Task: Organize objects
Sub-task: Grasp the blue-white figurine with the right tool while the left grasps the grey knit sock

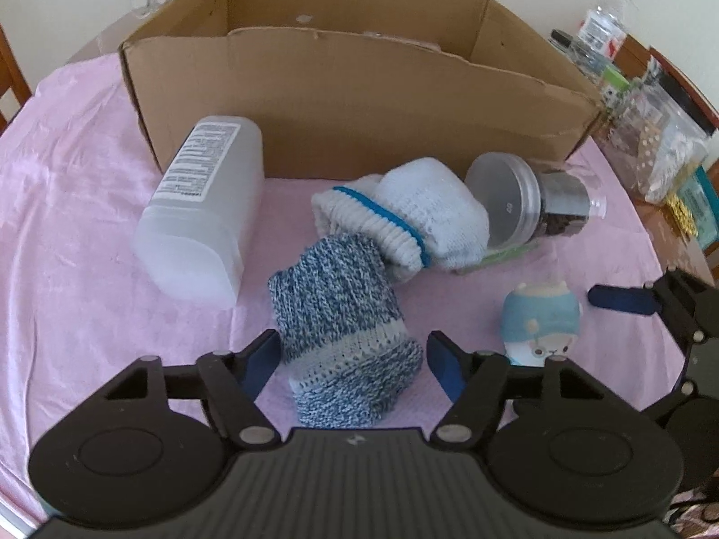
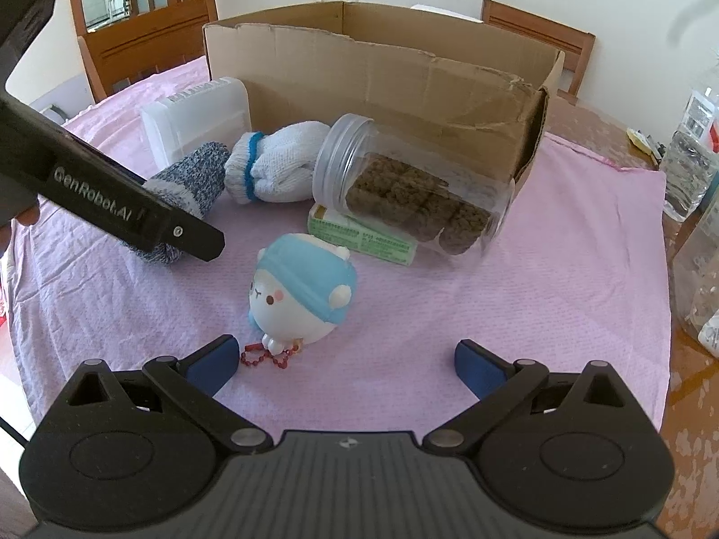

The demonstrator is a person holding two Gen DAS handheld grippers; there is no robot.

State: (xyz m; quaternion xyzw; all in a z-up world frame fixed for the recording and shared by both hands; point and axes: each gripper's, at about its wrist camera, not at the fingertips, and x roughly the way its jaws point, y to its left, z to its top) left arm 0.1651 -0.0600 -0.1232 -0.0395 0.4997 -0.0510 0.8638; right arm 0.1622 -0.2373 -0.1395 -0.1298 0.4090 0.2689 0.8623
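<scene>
A blue-and-white knit sock (image 1: 341,314) lies on the pink cloth (image 1: 90,224). My left gripper (image 1: 352,361) is open, with one finger on each side of the sock's near end. A white sock with a blue stripe (image 1: 418,215) lies just behind it. Beside that, a clear jar of brown pieces (image 2: 413,197) rests on its side on a green box (image 2: 359,236). A small toy figure in a blue hat (image 2: 301,292) sits just ahead of my right gripper (image 2: 346,357), which is open and holds nothing. An open cardboard box (image 1: 359,103) stands behind everything.
A translucent plastic container (image 1: 202,206) lies on its side, left of the socks and against the box. Water bottles (image 1: 604,22) and clear bags (image 1: 660,143) crowd the table's right edge. Wooden chairs (image 2: 144,45) stand behind the table. The left gripper's black housing (image 2: 135,211) crosses the right wrist view.
</scene>
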